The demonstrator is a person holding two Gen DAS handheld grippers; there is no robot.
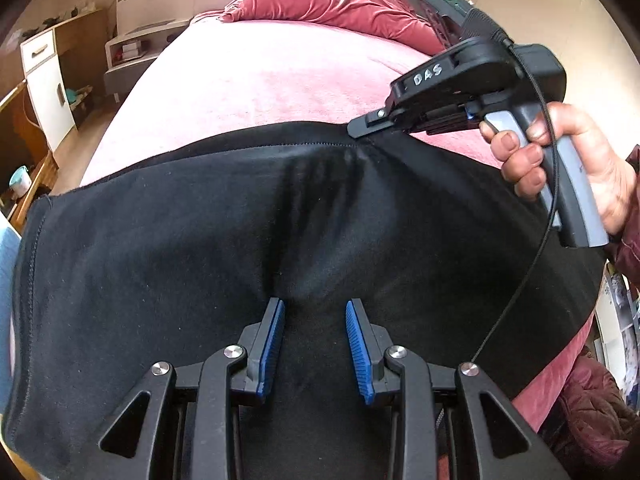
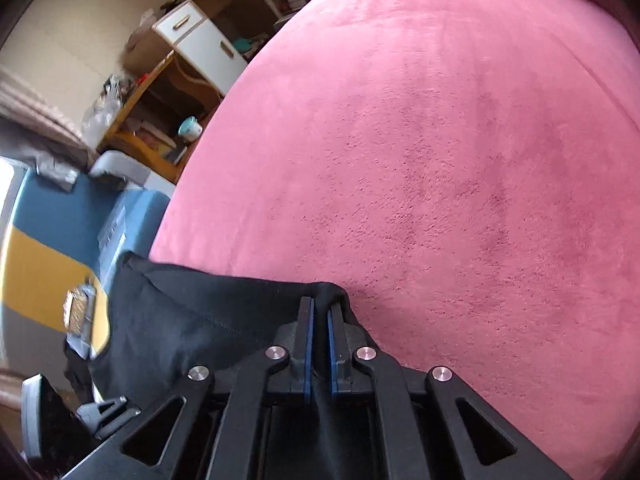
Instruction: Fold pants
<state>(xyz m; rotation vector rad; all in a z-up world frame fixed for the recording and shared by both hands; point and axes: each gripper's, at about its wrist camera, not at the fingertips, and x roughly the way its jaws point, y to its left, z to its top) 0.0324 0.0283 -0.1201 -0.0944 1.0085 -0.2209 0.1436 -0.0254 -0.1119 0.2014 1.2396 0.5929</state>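
Black pants [image 1: 200,240] lie spread across a pink bed [image 1: 260,80]. My left gripper [image 1: 315,308] is over the near part of the pants, its blue pads apart with cloth bunched between and below them. My right gripper [image 1: 360,126] is shut on the far edge of the pants, pulling a ridge of folds toward it. In the right wrist view the right gripper [image 2: 320,312] pinches the black pants edge [image 2: 192,312] between its blue pads, with the pink bed [image 2: 440,160] beyond.
A red pillow [image 1: 340,0] lies at the head of the bed. A white cabinet [image 1: 44,80] and wooden shelves [image 2: 160,112] stand left of the bed. A blue and yellow object [image 2: 52,240] sits at the bed's left edge.
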